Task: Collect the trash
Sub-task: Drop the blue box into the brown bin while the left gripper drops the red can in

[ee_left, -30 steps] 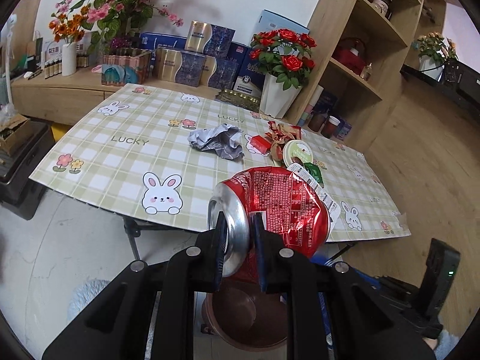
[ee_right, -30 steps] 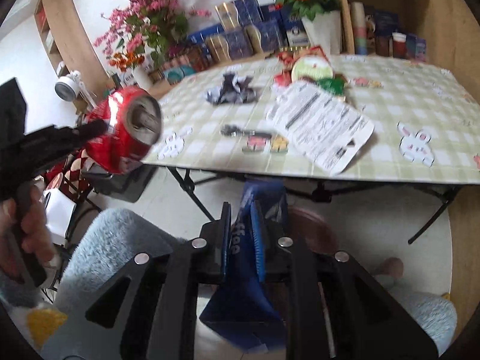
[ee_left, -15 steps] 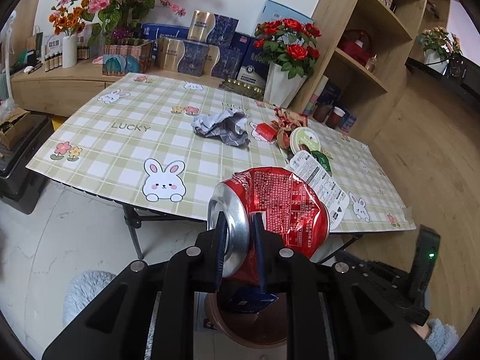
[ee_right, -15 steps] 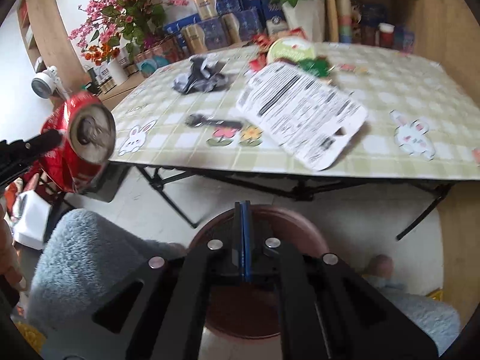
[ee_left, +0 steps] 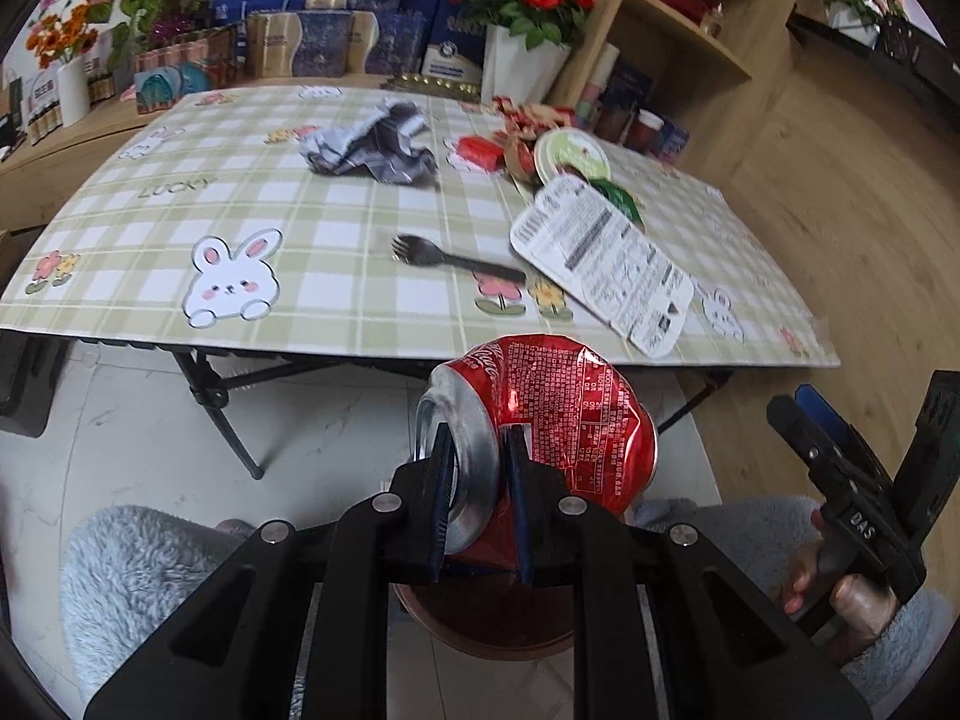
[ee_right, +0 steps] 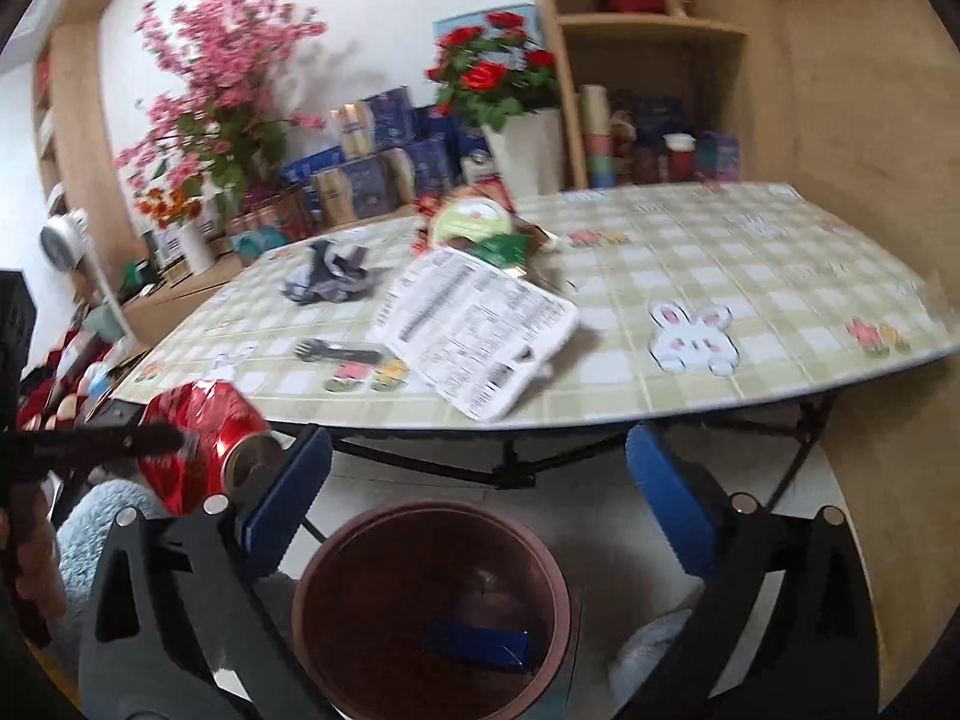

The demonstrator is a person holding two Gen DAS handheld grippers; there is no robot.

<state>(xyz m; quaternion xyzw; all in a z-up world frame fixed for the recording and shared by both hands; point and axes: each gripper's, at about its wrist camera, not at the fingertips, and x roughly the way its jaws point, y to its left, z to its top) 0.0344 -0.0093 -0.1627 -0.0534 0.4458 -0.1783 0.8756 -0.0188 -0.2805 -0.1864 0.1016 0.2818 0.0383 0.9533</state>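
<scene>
My left gripper is shut on the rim of a crushed red can, held over the brown bin on the floor. In the right wrist view the can hangs at the left, beside the bin. My right gripper is above the bin; its jaws are opening wide with nothing between them. A blue wrapper lies inside the bin. On the table lie crumpled grey paper, a black fork, a white printed pack and a green-lidded cup.
The checked tablecloth's front edge overhangs folding table legs just behind the bin. A white vase of red roses, boxes and wooden shelves stand behind the table. A person's fluffy grey clothing flanks the bin.
My right gripper went from shut on the blue wrapper to wide open, and the wrapper dropped into the bin. My left gripper sank with the can toward the bin.
</scene>
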